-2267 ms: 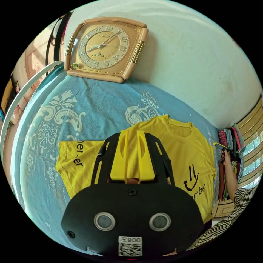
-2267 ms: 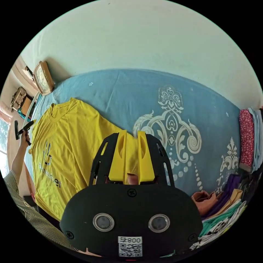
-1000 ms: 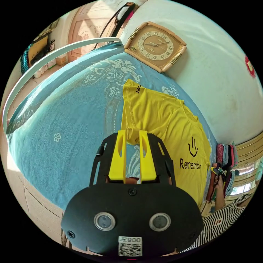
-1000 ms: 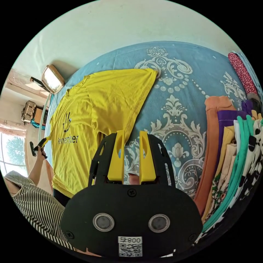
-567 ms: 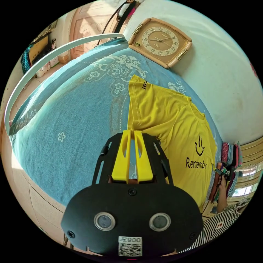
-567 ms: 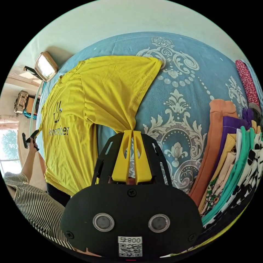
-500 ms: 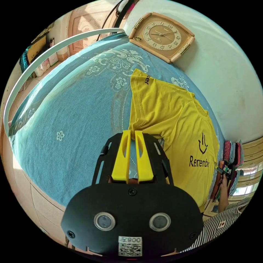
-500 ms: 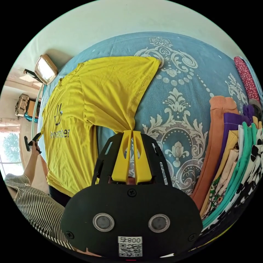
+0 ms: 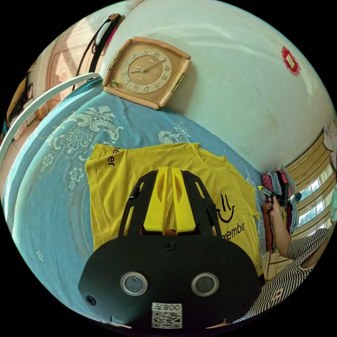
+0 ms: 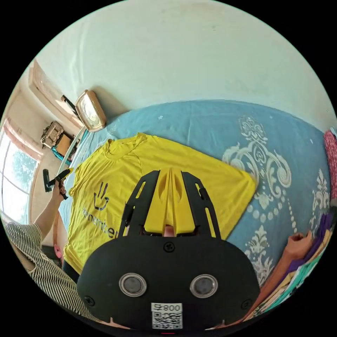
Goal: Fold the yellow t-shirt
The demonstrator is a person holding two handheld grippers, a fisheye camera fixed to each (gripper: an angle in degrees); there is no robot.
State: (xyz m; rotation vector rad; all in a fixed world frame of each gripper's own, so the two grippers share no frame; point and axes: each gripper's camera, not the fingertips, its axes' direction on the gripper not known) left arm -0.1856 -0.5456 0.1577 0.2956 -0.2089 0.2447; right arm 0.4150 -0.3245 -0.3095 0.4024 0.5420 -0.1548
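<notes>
Yellow cotton t-shirt (image 9: 140, 175) is lying on the blue patterned bedspread (image 9: 45, 196), sleeves folding inward; body folds remaining. Left gripper (image 9: 169, 175) and right gripper (image 10: 170, 175) jaws nearly closed; hold unclear.

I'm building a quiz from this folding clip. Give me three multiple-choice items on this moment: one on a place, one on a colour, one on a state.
1. Where does the yellow t-shirt lie?
A. on the blue patterned bedspread
B. on a chair
C. on the floor

2. What colour is the print on the shirt's chest?
A. white
B. black
C. red

3. How do the right gripper's jaws stand?
A. wide apart
B. closed together over the shirt
C. shut on the clock

Answers:
1 A: blue patterned cloth surrounds the spread shirt.
2 B: the smiling mark and lettering are black.
3 B: the yellow jaws meet, leaving no gap, with shirt fabric behind them.
</notes>
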